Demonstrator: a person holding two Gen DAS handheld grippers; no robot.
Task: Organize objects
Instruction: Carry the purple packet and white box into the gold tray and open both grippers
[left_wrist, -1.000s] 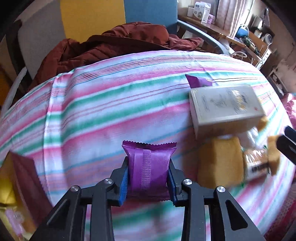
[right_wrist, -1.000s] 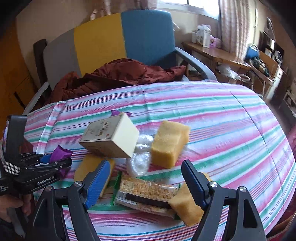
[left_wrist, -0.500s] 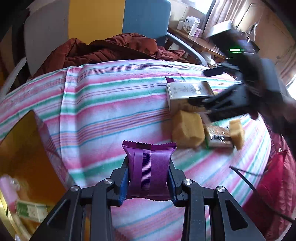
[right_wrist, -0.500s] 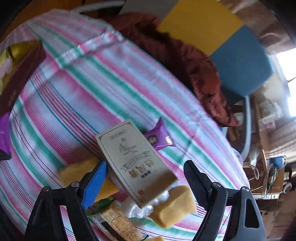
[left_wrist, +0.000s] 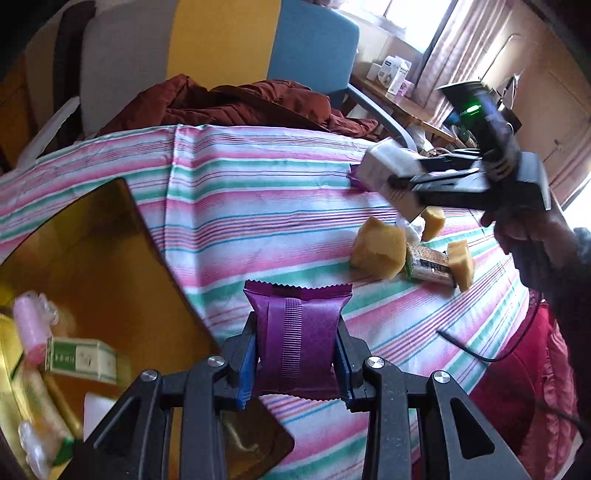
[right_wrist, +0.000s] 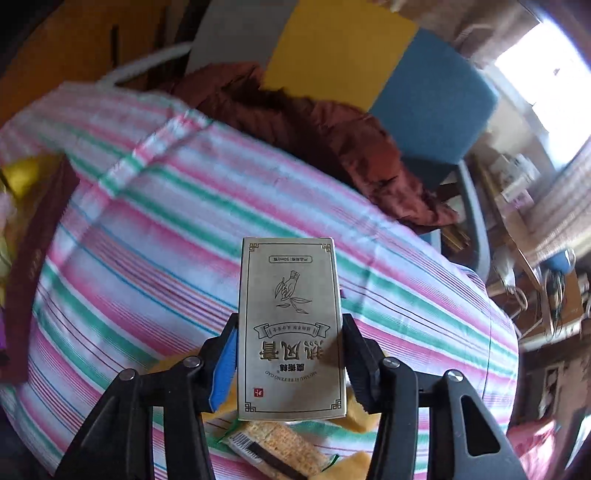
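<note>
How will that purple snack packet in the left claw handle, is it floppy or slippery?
The purple snack packet looks puffed and soft, so it probably gives under the left claw. Its film has a sheen, so it may slip if loosely held. It seems light for its size, and the crimped ends look floppy.

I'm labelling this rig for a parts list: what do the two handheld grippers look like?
Both are black plastic with ribbed blue pads on the fingers and silver pivot bolts. The left gripper shows four bolts. The right gripper, seen from the left camera, has a boxy black body with a green indicator light; a thin black cable trails below it.
</note>
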